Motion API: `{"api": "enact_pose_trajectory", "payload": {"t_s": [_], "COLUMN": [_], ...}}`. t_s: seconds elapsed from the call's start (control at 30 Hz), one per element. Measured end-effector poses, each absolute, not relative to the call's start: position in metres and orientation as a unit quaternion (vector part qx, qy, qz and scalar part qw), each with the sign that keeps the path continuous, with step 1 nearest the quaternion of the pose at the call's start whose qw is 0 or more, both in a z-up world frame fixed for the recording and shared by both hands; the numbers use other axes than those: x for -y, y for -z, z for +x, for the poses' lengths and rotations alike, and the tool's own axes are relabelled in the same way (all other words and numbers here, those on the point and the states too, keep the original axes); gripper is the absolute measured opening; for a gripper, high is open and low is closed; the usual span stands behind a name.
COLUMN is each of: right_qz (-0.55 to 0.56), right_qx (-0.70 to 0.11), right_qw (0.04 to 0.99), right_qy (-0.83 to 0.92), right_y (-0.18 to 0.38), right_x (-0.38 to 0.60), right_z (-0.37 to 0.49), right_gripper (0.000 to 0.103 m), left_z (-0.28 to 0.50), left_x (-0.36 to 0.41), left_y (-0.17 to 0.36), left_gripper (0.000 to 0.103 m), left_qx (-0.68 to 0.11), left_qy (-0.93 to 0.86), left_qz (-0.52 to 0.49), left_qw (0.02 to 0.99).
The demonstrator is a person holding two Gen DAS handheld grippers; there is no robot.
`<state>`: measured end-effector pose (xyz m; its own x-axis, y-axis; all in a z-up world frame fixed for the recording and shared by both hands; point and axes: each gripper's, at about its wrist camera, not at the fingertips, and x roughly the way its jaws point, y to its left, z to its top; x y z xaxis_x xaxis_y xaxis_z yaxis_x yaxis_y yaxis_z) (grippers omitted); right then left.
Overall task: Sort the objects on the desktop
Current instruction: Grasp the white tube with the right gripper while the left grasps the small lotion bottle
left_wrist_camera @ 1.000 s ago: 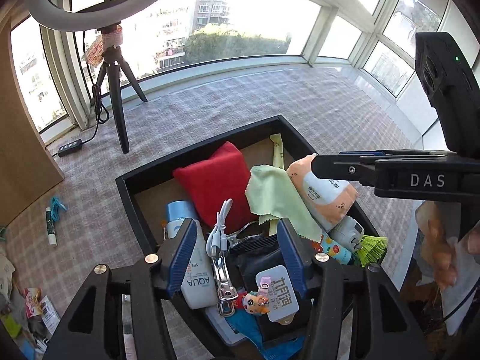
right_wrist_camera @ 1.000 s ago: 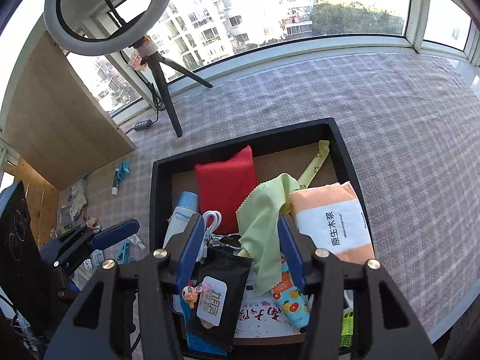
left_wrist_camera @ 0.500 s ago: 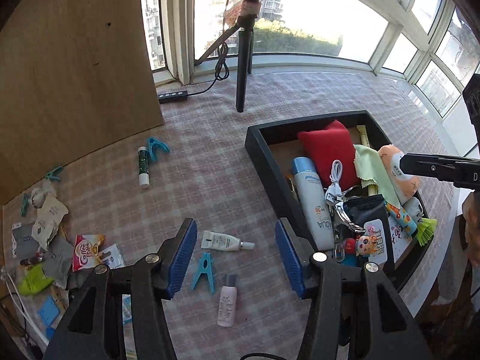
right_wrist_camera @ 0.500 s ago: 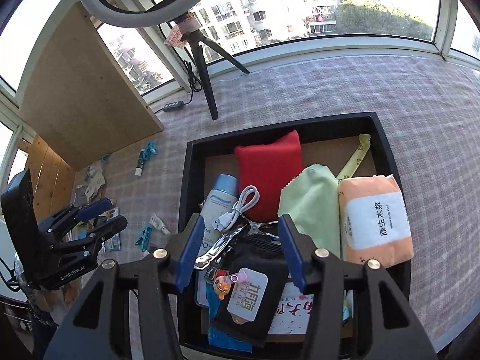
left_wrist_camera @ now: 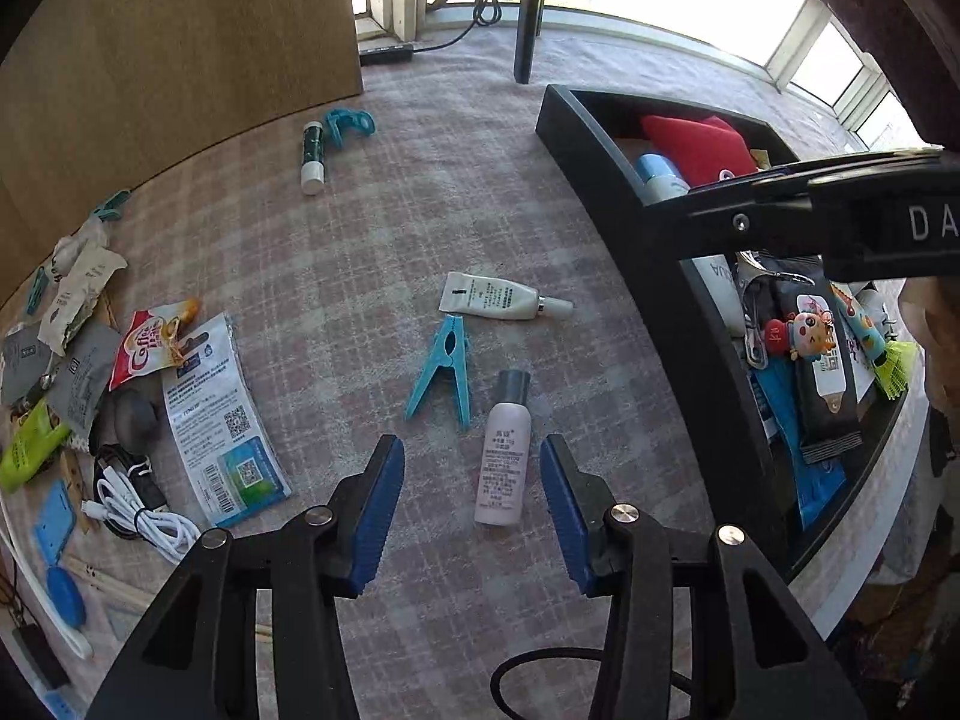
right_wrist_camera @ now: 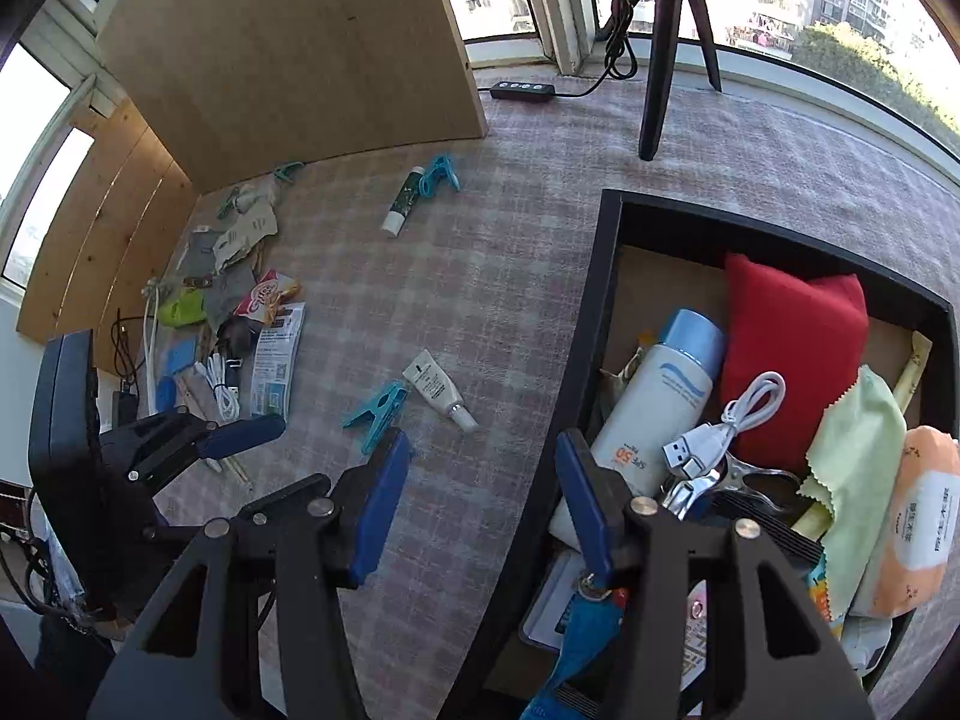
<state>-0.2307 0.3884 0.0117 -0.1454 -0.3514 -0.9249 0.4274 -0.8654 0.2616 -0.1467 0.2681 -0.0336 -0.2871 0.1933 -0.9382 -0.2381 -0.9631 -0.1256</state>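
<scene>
**Left gripper over the pink bottle, right gripper at the tray edge**

My left gripper (left_wrist_camera: 471, 504) points down at the checked cloth (left_wrist_camera: 372, 252). Its blue fingers (left_wrist_camera: 378, 510) are closing, but they do not press anything yet. The small pink bottle (left_wrist_camera: 503, 462) lies flat on the cloth between them, with its grey cap away from me. No pad touches it.

Just beyond the bottle lies a blue clothespin (left_wrist_camera: 441, 369), and near that a white tube (left_wrist_camera: 498, 303). These three are close together but apart from each other. Farther away, beside the wooden board (left_wrist_camera: 168, 42), I see a glue stick (left_wrist_camera: 313, 155) with a second blue clip (left_wrist_camera: 348, 121) next to it. At the left edge there is a heap of packets, papers and a white cable (left_wrist_camera: 141, 516).

My right gripper (right_wrist_camera: 483, 501) is released and holds nothing. One finger is over the cloth, the other over the left wall of the black tray (right_wrist_camera: 576, 360). In the tray lie a red cushion (right_wrist_camera: 792, 348), a sunscreen bottle (right_wrist_camera: 660, 402), a USB cable (right_wrist_camera: 729, 420), a green cloth (right_wrist_camera: 858, 450) and an orange tissue pack (right_wrist_camera: 918, 516), all crowded and partly on top of each other
</scene>
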Motion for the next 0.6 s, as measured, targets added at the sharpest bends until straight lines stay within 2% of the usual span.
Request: {"api": "enact_pose_trajectory", "payload": {"t_s": [0.2,0.33,0.43,0.6], "right_qz": [0.625,0.637,0.641,0.640], "right_qx": [-0.081,-0.095,-0.097,-0.101], "right_qw": [0.262,0.265,0.266,0.270], "right_qy": [0.731,0.718,0.713,0.713], "right_y": [0.029,0.049,0.057,0.064], "right_x": [-0.352,-0.341,-0.339,-0.336], "right_z": [-0.240,-0.246,-0.251,-0.255], "right_gripper": [0.051,0.051,0.050,0.041], "left_z": [-0.145,-0.146,-0.147,-0.147], "left_x": [-0.274,-0.277,-0.279,-0.276], "left_y": [0.052,0.060,0.066,0.069], "left_gripper": [0.036,0.029,0.028,0.020], "left_qx": [0.003,0.013,0.019,0.035], "left_qy": [-0.795,-0.791,-0.788,-0.790], "left_qz": [-0.593,-0.598,-0.603,-0.602], "left_qw": [0.132,0.127,0.124,0.108]}}
